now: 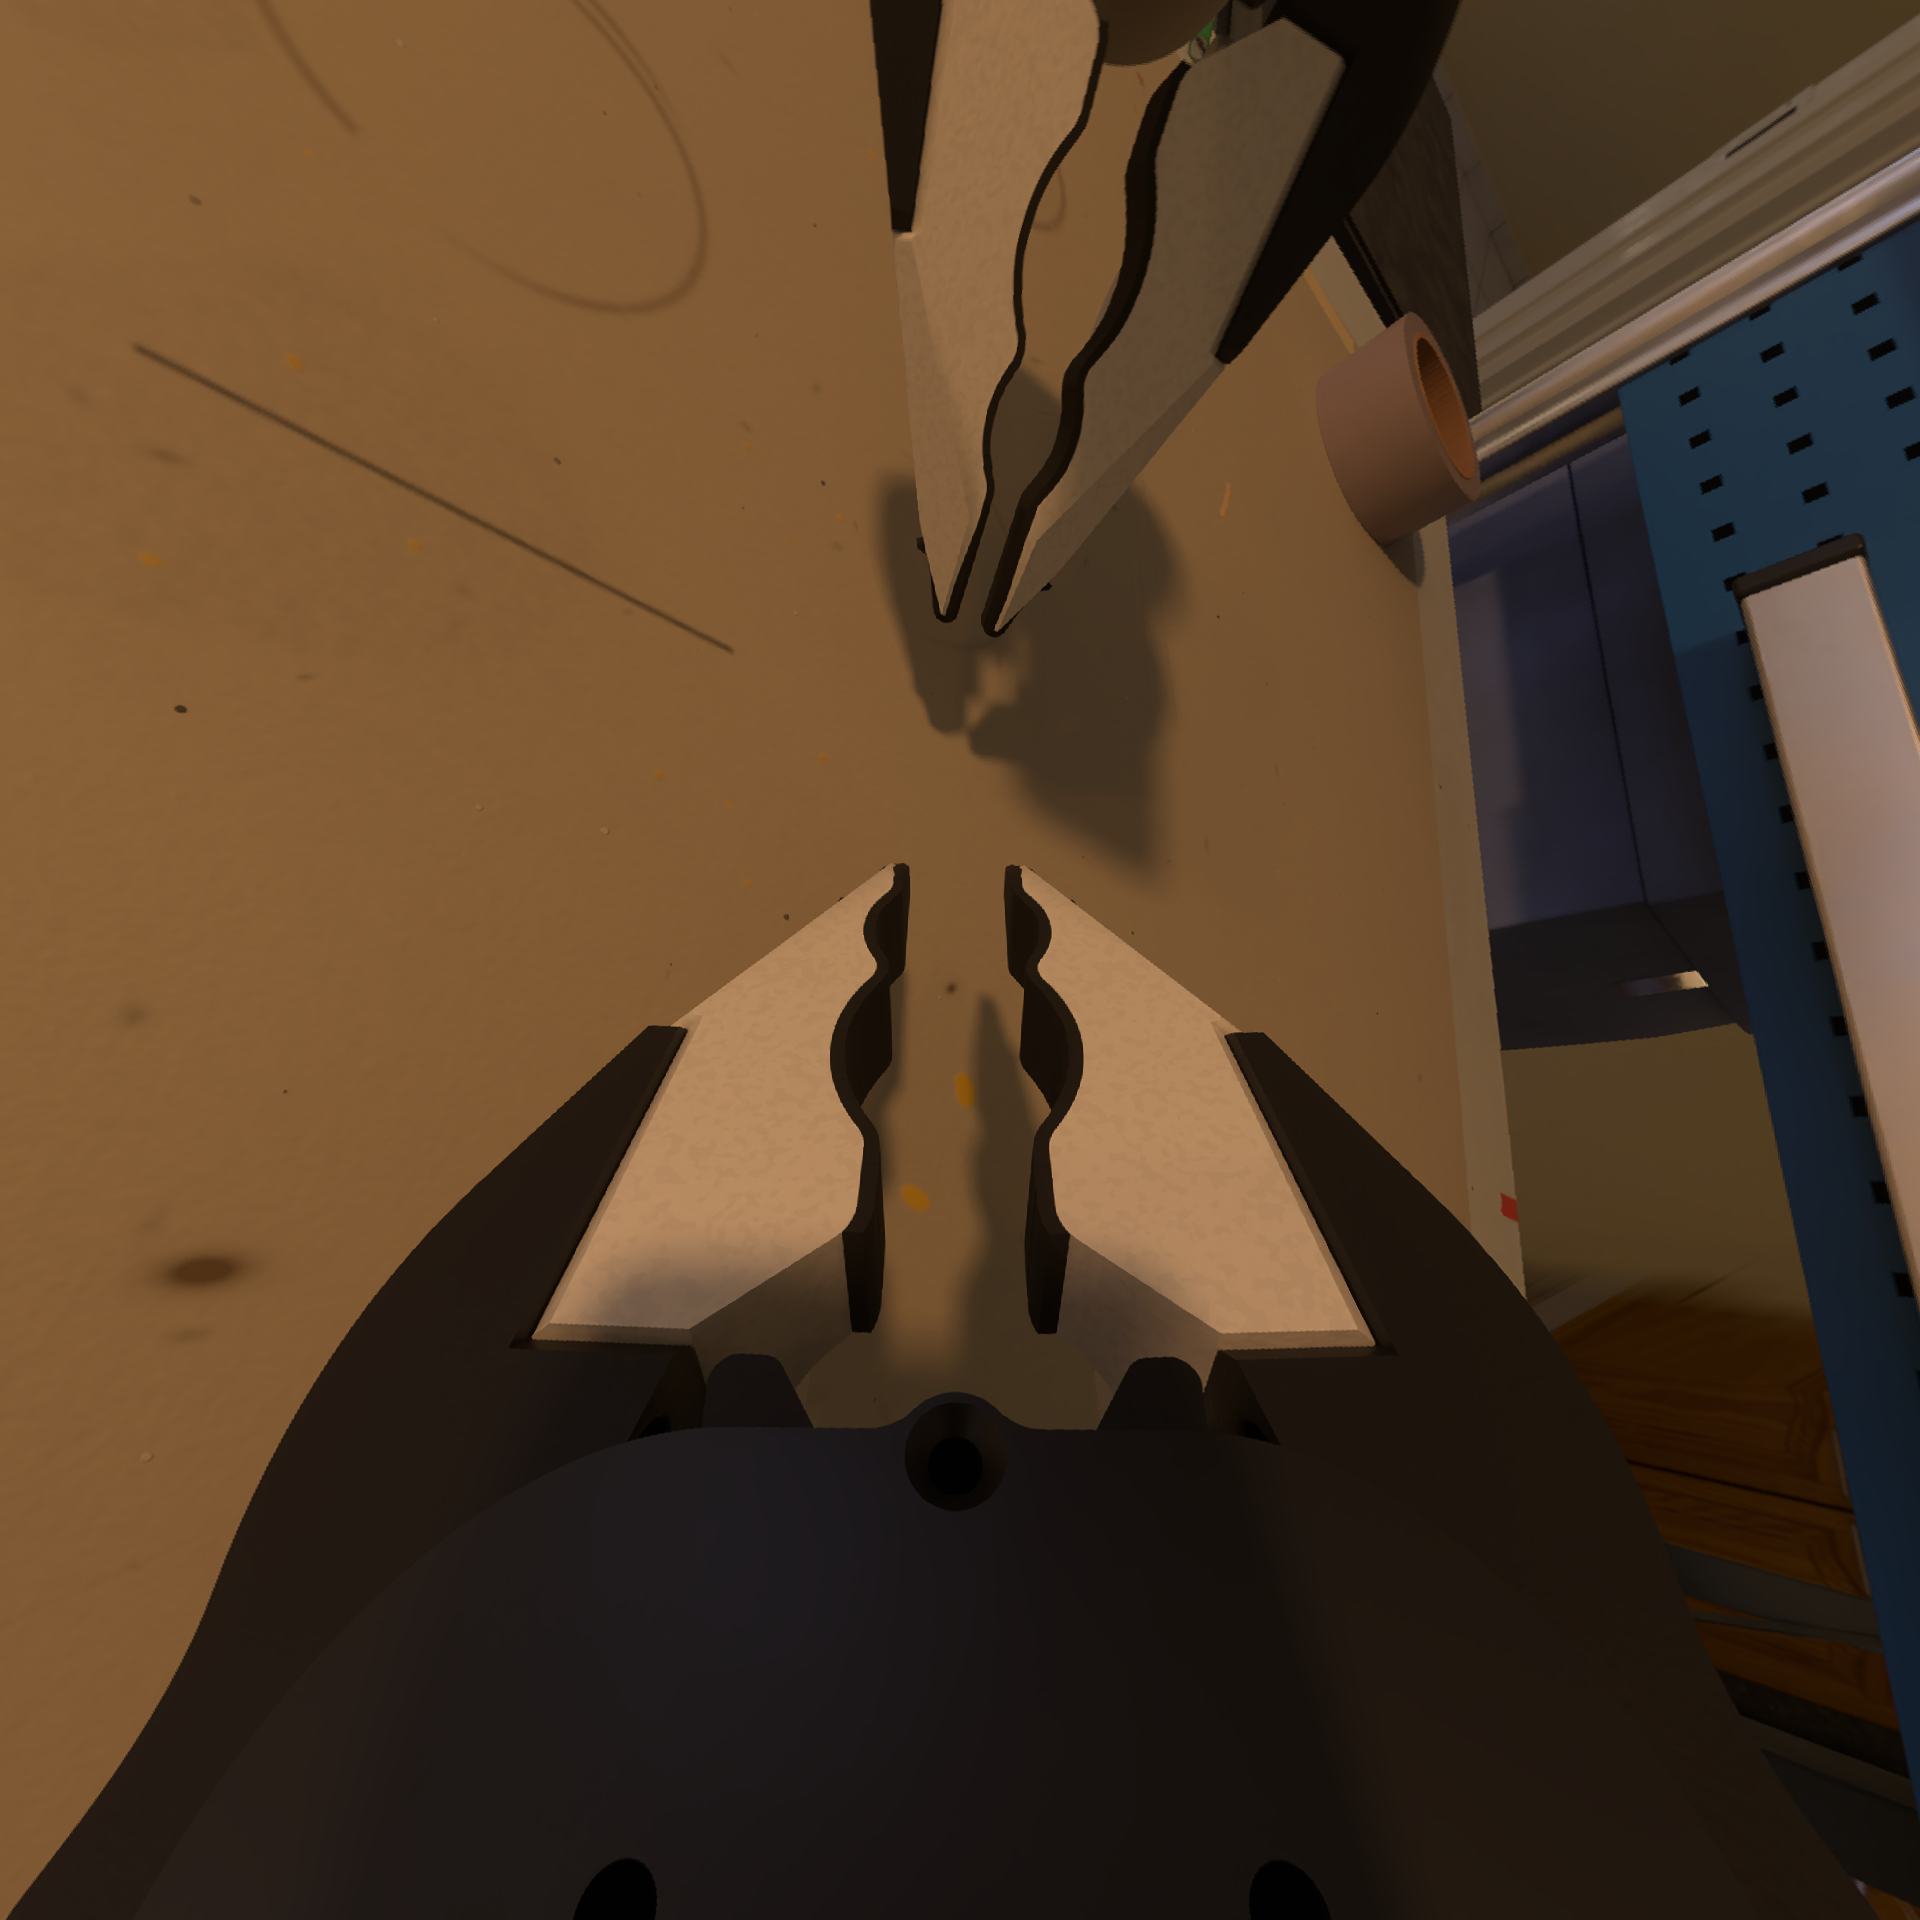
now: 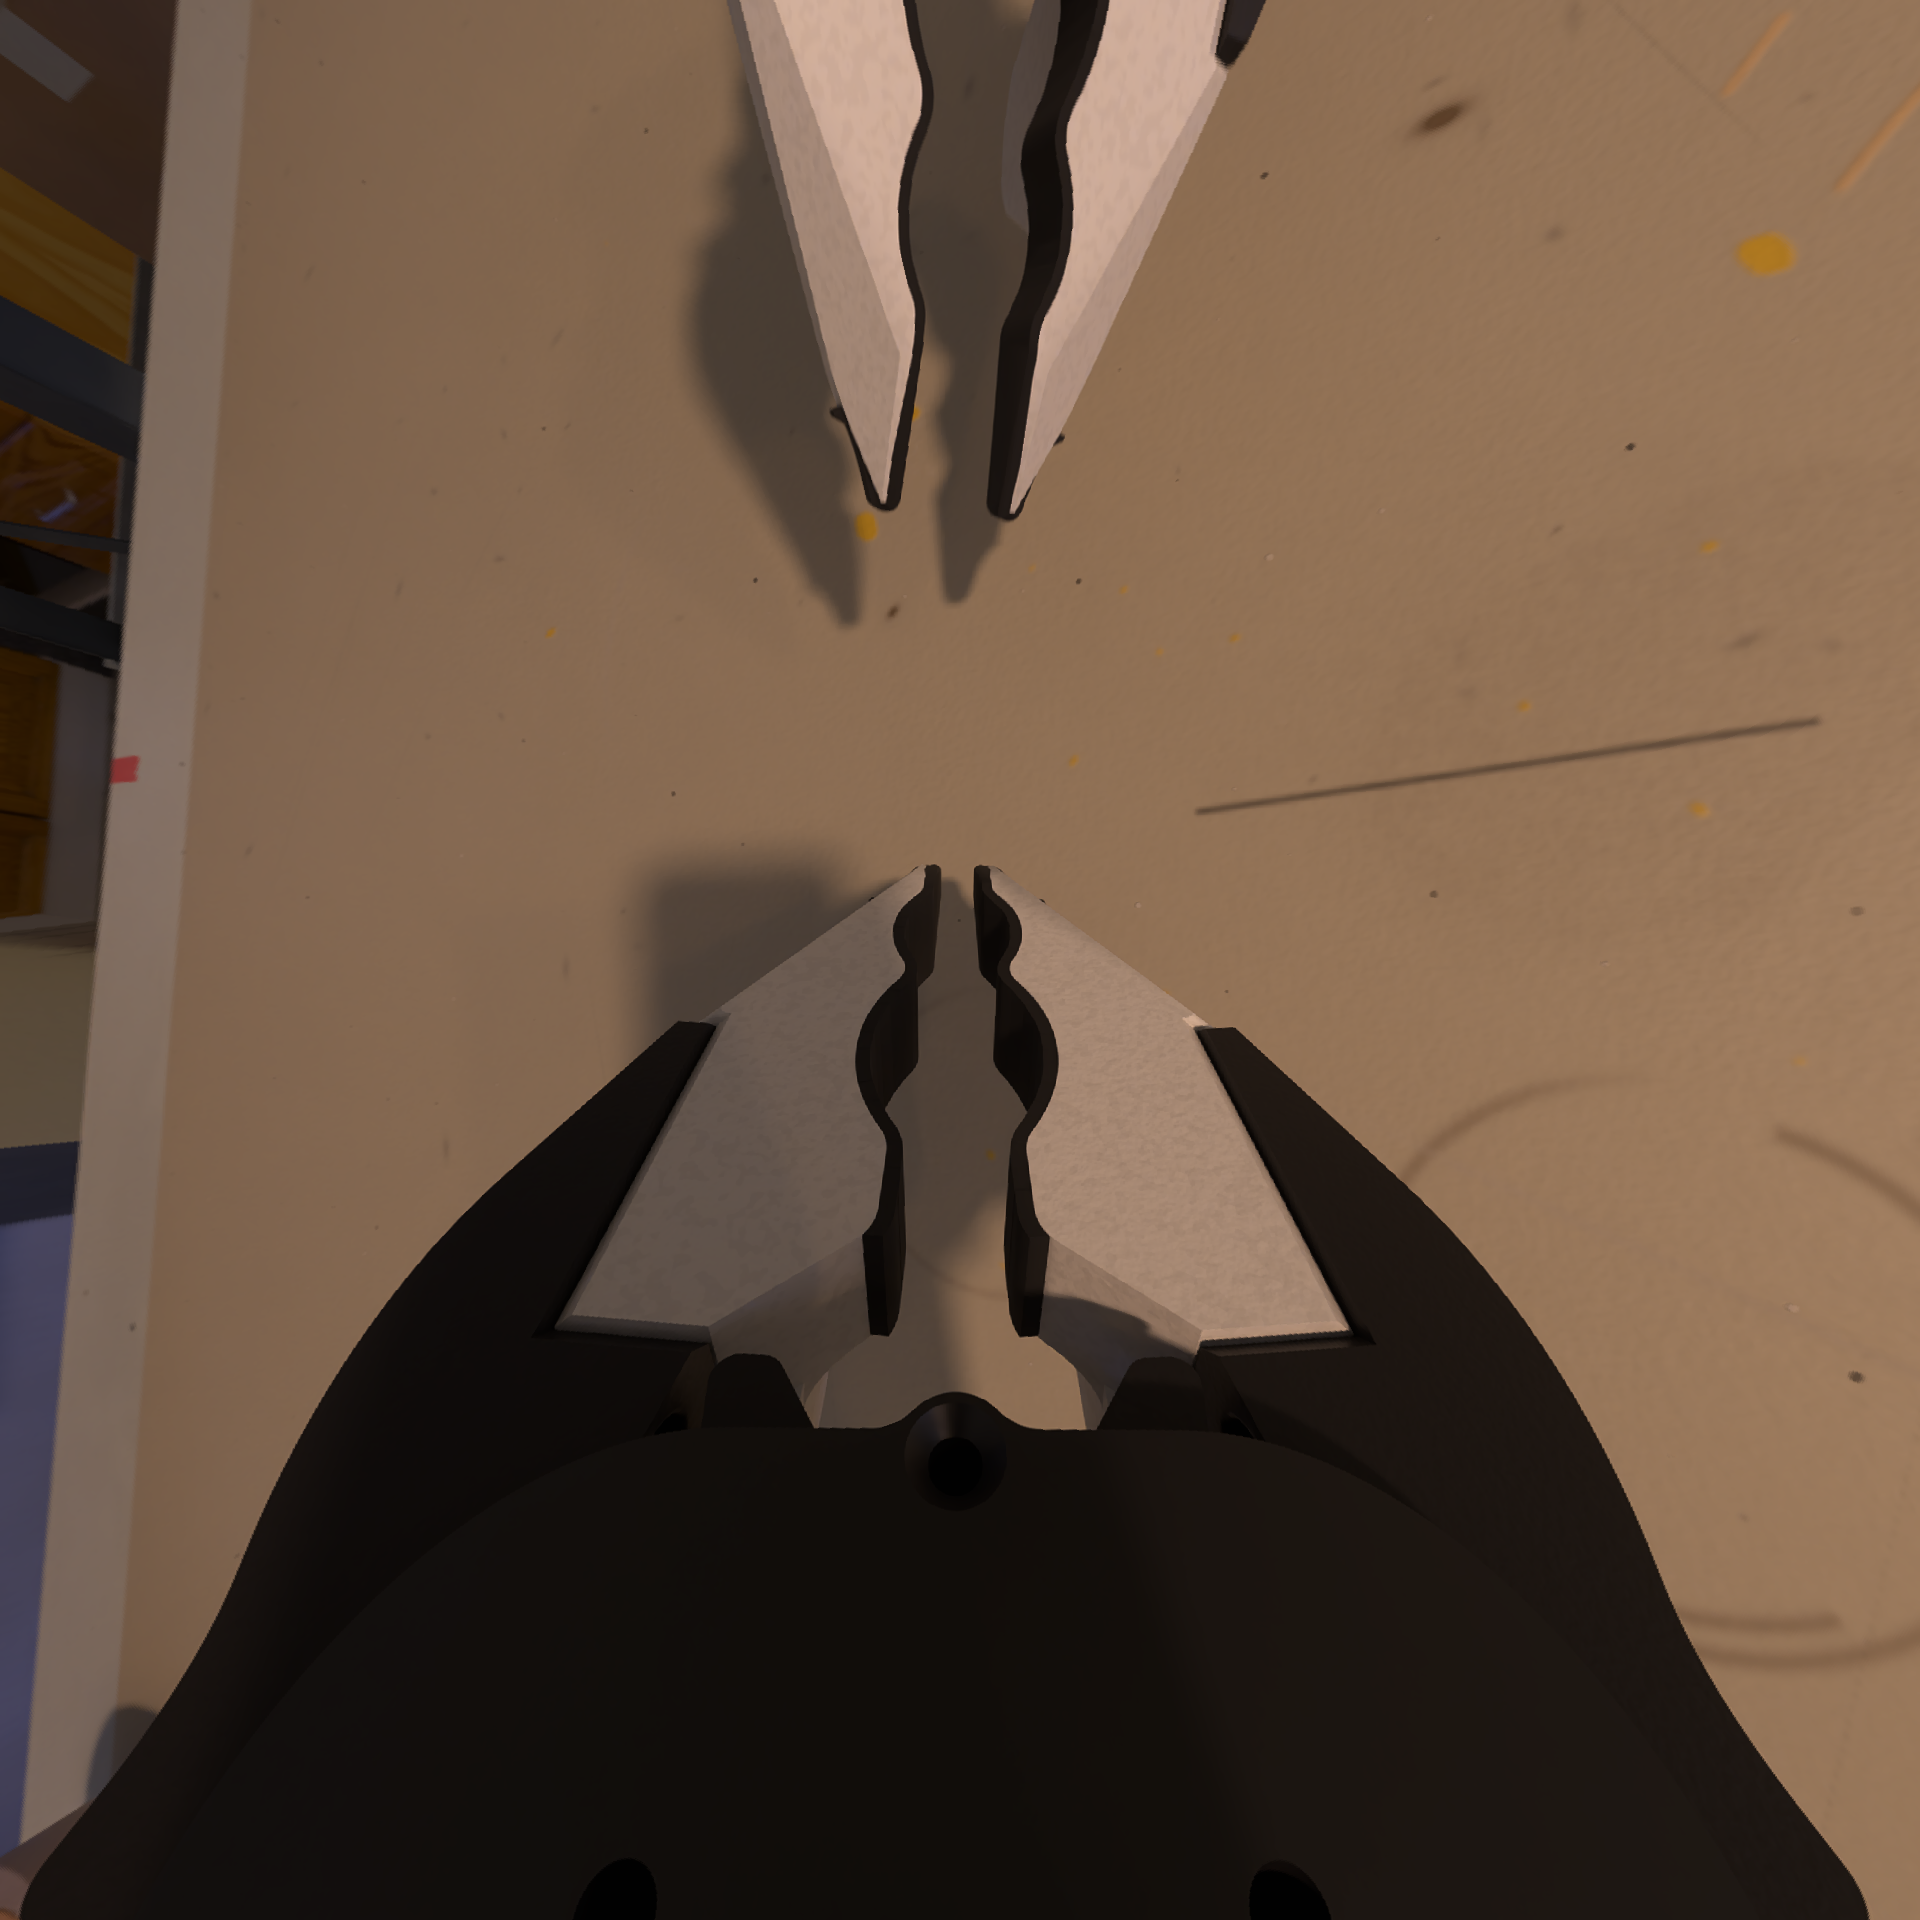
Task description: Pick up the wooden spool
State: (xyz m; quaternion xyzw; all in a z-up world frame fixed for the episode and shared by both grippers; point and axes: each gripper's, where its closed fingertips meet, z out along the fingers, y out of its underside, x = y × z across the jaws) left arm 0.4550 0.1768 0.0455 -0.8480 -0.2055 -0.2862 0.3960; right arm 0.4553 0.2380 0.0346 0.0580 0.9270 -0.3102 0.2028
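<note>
The wooden spool (image 1: 1369, 442), a short brown cylinder with a hollow orange core, lies on its side at the right edge of the tan table (image 1: 416, 883). It does not show in the right wrist view. My left gripper (image 1: 956, 873) hangs over the table with a narrow gap between its jaws and holds nothing. My right gripper (image 1: 969, 621) faces it from the far side, left of the spool, nearly closed and empty. In the right wrist view, my right gripper (image 2: 956, 873) points at the left gripper (image 2: 943, 504).
The table's pale edge (image 1: 1455, 883) runs just past the spool. Beyond it stand a blue perforated panel (image 1: 1766, 499) and a metal rail (image 1: 1662, 270). The same edge shows in the right wrist view (image 2: 156, 727). The tabletop has dark scratches and paint specks.
</note>
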